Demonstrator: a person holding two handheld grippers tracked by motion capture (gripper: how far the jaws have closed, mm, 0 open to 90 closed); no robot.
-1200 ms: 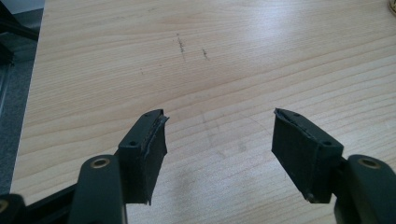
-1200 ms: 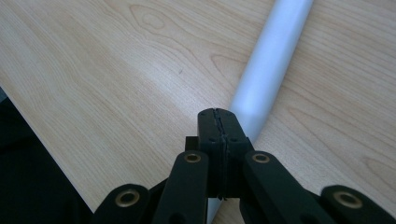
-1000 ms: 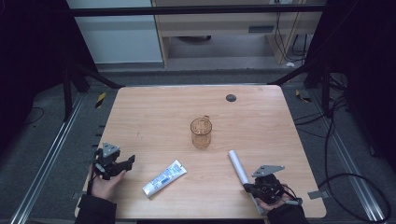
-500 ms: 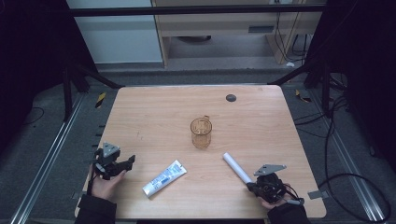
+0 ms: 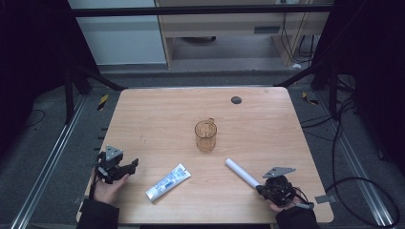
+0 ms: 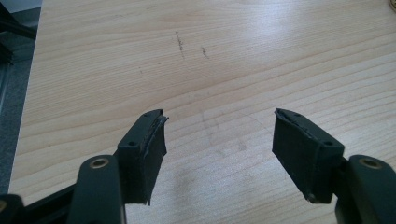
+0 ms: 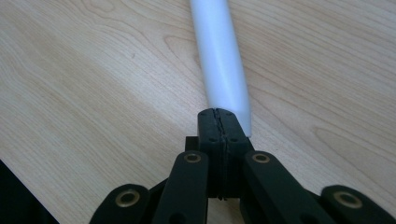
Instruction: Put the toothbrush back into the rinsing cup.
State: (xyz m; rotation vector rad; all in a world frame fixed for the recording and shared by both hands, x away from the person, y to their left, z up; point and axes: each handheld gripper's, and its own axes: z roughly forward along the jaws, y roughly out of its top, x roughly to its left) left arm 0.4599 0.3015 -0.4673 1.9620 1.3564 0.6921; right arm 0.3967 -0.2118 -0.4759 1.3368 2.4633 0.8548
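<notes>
A white cylinder lies slantwise on the wooden table at the front right, and it runs up from the jaws in the right gripper view. My right gripper is shut, jaws pressed flat together, with its tips against the cylinder's near end. A white and blue toothpaste tube lies at the front centre. An amber see-through cup stands upright mid-table. My left gripper is open over bare wood at the front left, nothing between its jaws.
A small dark disc sits near the table's far edge. Metal rails and cables run along the floor on both sides. A pale cabinet and shelving stand beyond the table.
The white cylinder's far end has swung to the left, so it lies more slanted. My right gripper has shifted slightly at its near end. The left gripper has not moved.
</notes>
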